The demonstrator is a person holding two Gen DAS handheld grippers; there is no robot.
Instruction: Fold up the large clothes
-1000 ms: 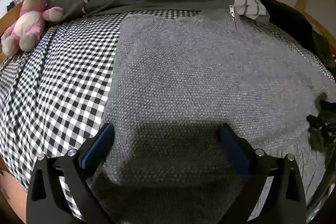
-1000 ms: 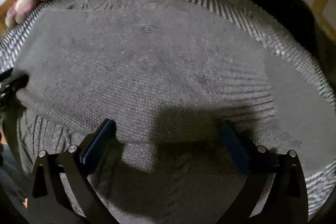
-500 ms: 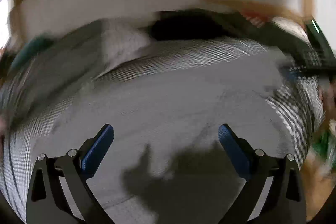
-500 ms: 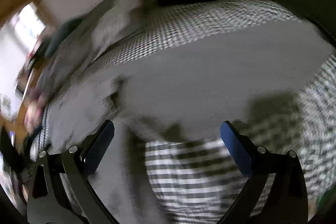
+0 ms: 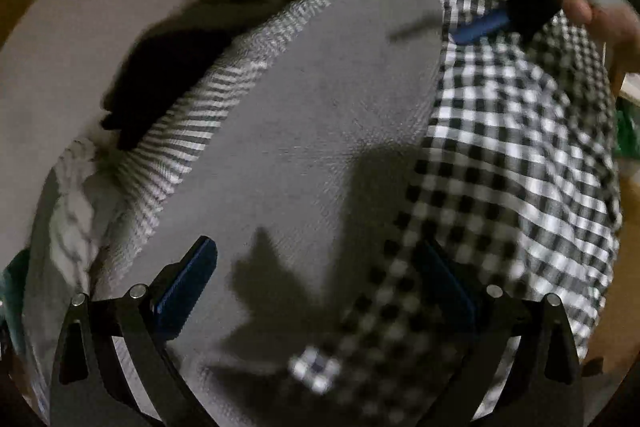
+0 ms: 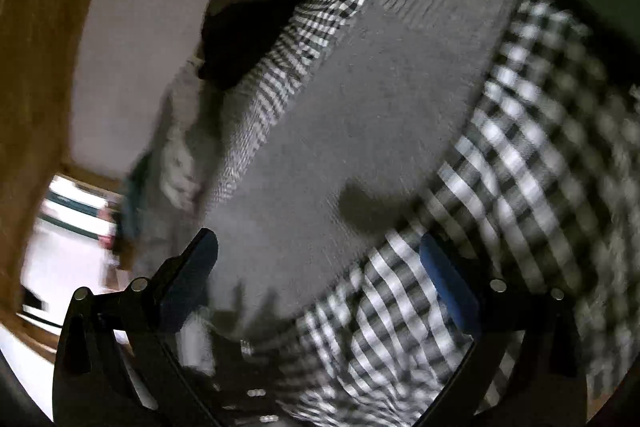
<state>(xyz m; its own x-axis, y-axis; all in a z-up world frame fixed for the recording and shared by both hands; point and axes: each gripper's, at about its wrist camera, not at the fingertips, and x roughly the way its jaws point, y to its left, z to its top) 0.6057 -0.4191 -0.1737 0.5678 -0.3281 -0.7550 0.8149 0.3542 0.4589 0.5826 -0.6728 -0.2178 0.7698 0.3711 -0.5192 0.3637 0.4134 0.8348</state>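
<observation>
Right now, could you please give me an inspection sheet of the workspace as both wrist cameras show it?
Surface: black-and-white checked bedcover, blurred.
Job's things: grey knit sweater lying flat on the bedcover, ribbed hem at the far end.
Clutter: dark clothes and pale crumpled fabric along the wall side.
Grippers: left gripper open, empty; right gripper open, empty, held in a hand.
Cables: nothing seen.
Surroundings: pale wall, wooden frame.

No readable text, labels or numbers, both views blurred by motion
</observation>
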